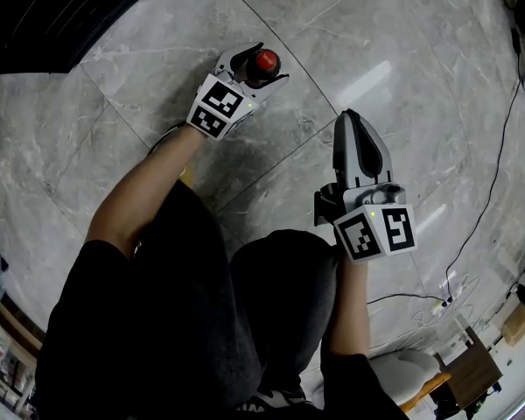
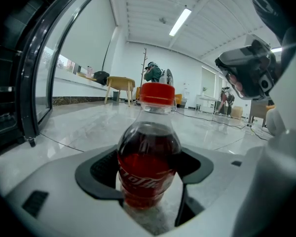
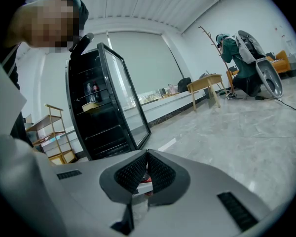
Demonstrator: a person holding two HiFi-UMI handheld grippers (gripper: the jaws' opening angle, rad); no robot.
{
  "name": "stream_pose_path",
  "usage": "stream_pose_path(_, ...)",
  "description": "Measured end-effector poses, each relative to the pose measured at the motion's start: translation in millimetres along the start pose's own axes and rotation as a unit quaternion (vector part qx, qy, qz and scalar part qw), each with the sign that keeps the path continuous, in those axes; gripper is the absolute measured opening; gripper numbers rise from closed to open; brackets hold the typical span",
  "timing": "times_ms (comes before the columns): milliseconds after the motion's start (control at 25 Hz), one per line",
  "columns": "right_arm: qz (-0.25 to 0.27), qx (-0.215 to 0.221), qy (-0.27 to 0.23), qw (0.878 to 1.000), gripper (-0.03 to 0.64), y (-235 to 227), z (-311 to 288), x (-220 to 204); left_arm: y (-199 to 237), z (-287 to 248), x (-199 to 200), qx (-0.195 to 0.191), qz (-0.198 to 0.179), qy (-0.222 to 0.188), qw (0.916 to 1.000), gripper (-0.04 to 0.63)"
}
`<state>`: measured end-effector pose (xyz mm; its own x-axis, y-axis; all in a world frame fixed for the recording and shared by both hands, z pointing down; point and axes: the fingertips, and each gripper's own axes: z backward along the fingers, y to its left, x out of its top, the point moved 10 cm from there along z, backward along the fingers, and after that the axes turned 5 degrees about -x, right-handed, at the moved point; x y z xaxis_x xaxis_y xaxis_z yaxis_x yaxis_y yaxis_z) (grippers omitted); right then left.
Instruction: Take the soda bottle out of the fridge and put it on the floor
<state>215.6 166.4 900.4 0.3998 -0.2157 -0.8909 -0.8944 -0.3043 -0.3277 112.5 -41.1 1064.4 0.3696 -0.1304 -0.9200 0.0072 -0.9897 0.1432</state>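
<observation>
The soda bottle [image 1: 264, 60], with a red cap and dark cola, stands upright between the jaws of my left gripper [image 1: 267, 65] over the grey marble floor [image 1: 402, 51]. In the left gripper view the bottle [image 2: 149, 167] fills the gap of the left gripper [image 2: 150, 184]. Both dark pads [image 2: 101, 172] lie against its sides, and its base looks level with the floor. My right gripper [image 1: 352, 117] hangs to the right above the floor, shut, with its pads [image 3: 158, 172] meeting and nothing held. The black fridge [image 3: 106, 112] stands with its glass door swung open.
The fridge's open door frame [image 2: 39, 83] curves past on the left, and its dark body [image 1: 35, 16] sits at the far left. A cable [image 1: 499, 147] runs to a power strip [image 1: 437, 304] on the right. A wooden table [image 3: 204, 85], a shelf rack [image 3: 54, 132] and a person [image 3: 234, 53] are in the background.
</observation>
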Motion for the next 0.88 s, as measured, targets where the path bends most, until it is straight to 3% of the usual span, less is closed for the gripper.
stream_pose_path(560,-0.005,0.003,-0.008,1.000,0.023,7.2,-5.8,5.0,-5.9,10.3,10.7,0.004,-0.006,-0.014,0.9999,0.379)
stream_pose_path(720,-0.042,-0.030,-0.028,0.998,0.023,11.4,-6.1,18.2,-8.7,29.6,32.9,0.002,0.000,-0.015,0.9999,0.379)
stream_pose_path(880,-0.062,-0.046,-0.032,0.996,0.023,33.5,-0.7,51.7,-6.0,62.3,79.4,0.000,0.014,-0.007,0.9999,0.379)
